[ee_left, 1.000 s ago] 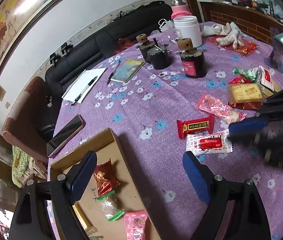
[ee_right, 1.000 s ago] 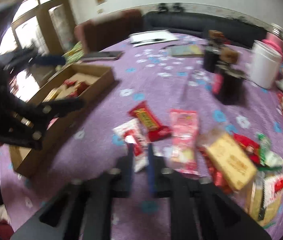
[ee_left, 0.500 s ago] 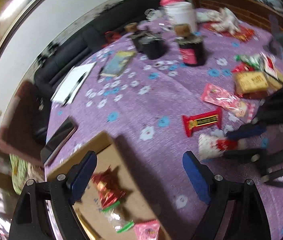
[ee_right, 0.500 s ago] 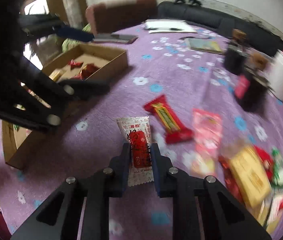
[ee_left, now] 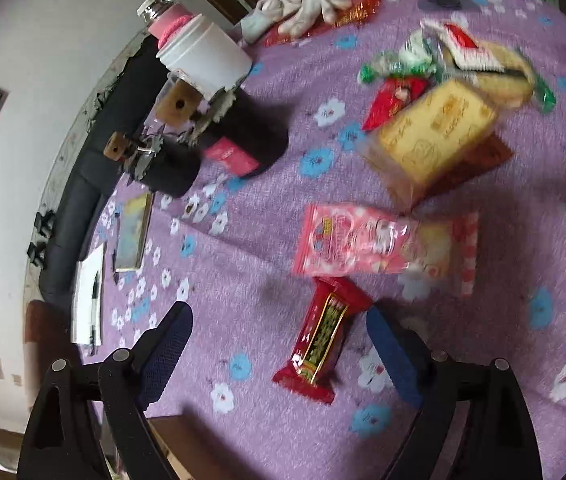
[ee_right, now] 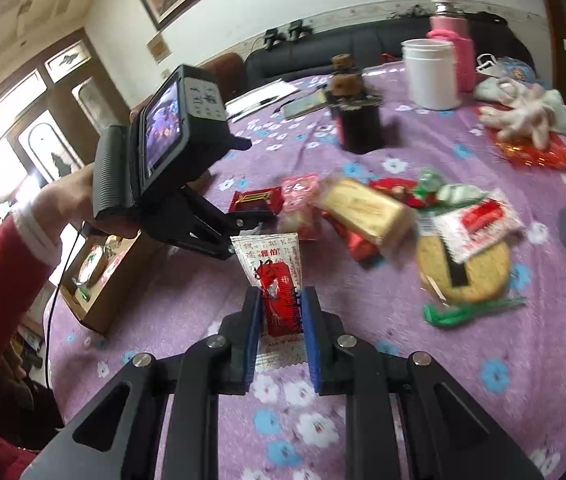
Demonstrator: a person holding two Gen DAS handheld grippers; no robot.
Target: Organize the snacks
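My right gripper is shut on a white snack packet with a red label and holds it above the purple flowered tablecloth. My left gripper is open, its fingers either side of a red snack bar lying on the cloth; it also shows in the right wrist view. Beyond lie a pink packet, a yellow biscuit pack and more wrapped snacks. The cardboard box with snacks stands at the left table edge.
Two dark jars with cork lids and a white canister stand behind the snacks. Gloves lie at the far right. A notebook, paper and pen lie near the sofa side. The left device's screen is close by.
The left gripper swung from over the box to the red snack bar. The right gripper closed on the white packet and lifted it off the cloth.
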